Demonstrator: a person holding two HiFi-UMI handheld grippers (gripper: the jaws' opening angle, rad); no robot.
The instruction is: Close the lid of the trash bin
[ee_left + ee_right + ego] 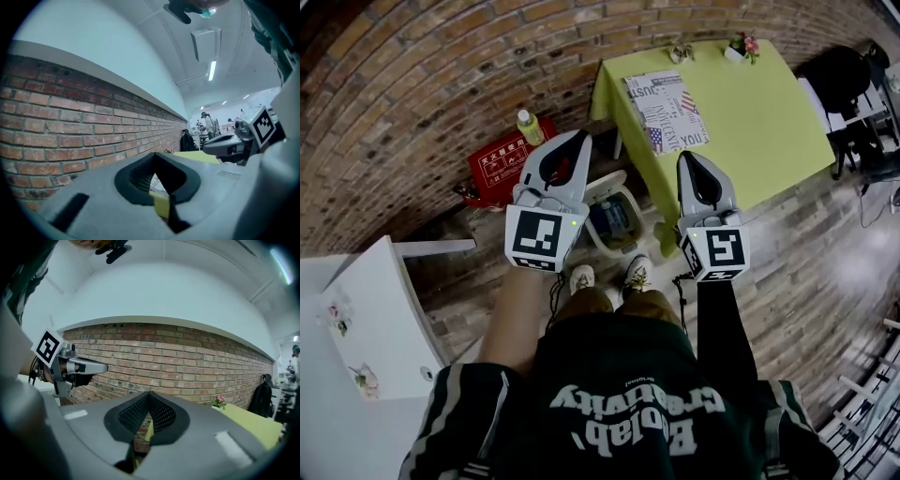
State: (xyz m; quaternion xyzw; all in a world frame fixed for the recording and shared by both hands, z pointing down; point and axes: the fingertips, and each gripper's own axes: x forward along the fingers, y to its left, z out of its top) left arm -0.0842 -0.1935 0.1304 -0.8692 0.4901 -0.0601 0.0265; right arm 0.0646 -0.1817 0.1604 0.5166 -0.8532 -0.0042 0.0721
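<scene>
As seen from the head view, the trash bin (630, 193) stands upright on the wooden floor (825, 262) with its mouth facing up. Its white rim looks slightly longer in the direction leading away from the person. The mouth is uncovered and shows a dark bluish inside; the position of the lid cannot be made out.

The bin lies below and between the two grippers, nearer the left gripper (580, 136) than the right gripper (686, 156), and touches neither. It is just ahead of the person's shoes (582, 278).

Each gripper view shows its jaws clenched tip to tip with nothing between them. Both grippers are level and point forward toward the brick wall (412, 84).

Beyond the right gripper, the green bench (759, 122) overhangs the far side of the bin. It carries a printed sheet (667, 111) and a small flower pot (741, 45). Beyond the left gripper, a red box (499, 164) and a bottle (530, 127) sit at the foot of the wall.
</scene>
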